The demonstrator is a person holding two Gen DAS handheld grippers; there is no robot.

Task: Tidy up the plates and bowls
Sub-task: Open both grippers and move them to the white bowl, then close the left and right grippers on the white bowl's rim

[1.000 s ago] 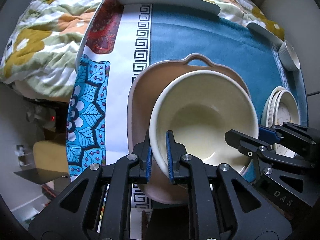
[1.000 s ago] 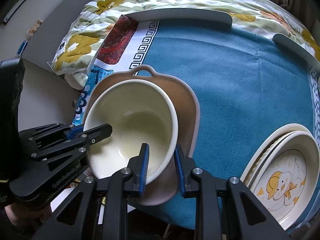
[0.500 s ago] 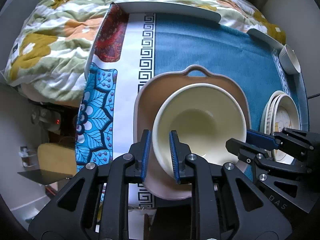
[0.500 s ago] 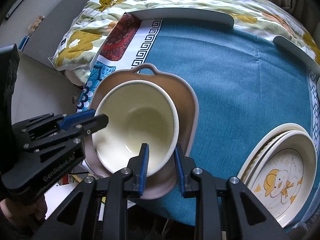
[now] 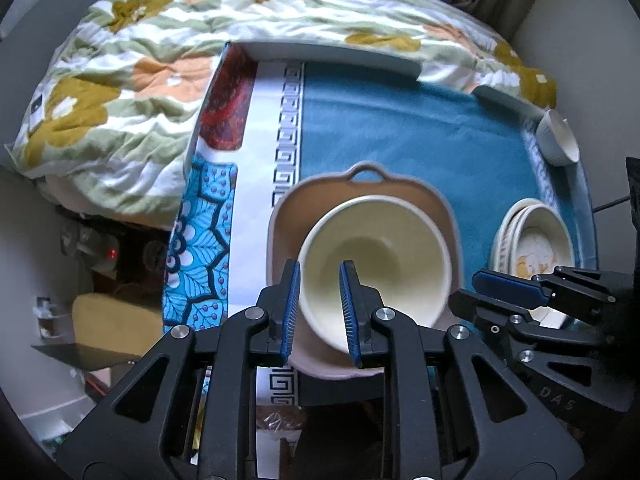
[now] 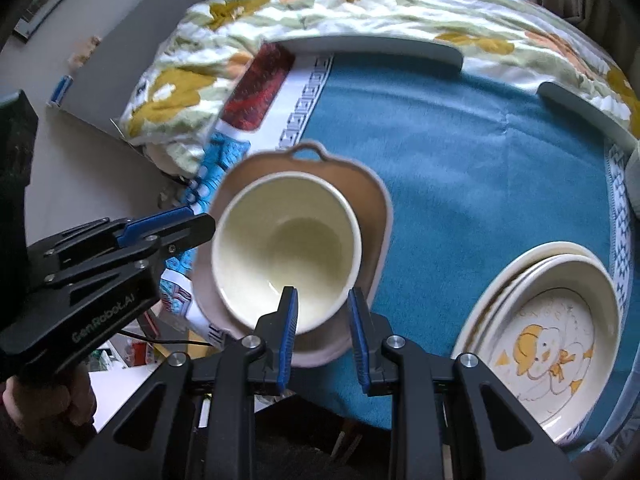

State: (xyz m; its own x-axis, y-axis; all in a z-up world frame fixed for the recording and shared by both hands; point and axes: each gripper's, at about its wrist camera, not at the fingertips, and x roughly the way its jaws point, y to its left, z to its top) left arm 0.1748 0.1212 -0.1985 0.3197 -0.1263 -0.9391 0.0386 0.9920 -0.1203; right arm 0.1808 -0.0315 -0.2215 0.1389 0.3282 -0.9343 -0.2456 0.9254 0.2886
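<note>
The cream bowl (image 5: 374, 256) sits inside the pink dish (image 5: 436, 208) at frame centre, on the blue cloth (image 5: 400, 136). Left gripper (image 5: 319, 310) and right gripper (image 6: 322, 330) are slightly spread above the bowl's rim, pinching nothing. Stacked plates (image 6: 548, 340) lie lower right.

My two wrist cameras look steeply down on the cream bowl (image 5: 374, 258) (image 6: 286, 246), left and right of it, sharing it up close.
</note>
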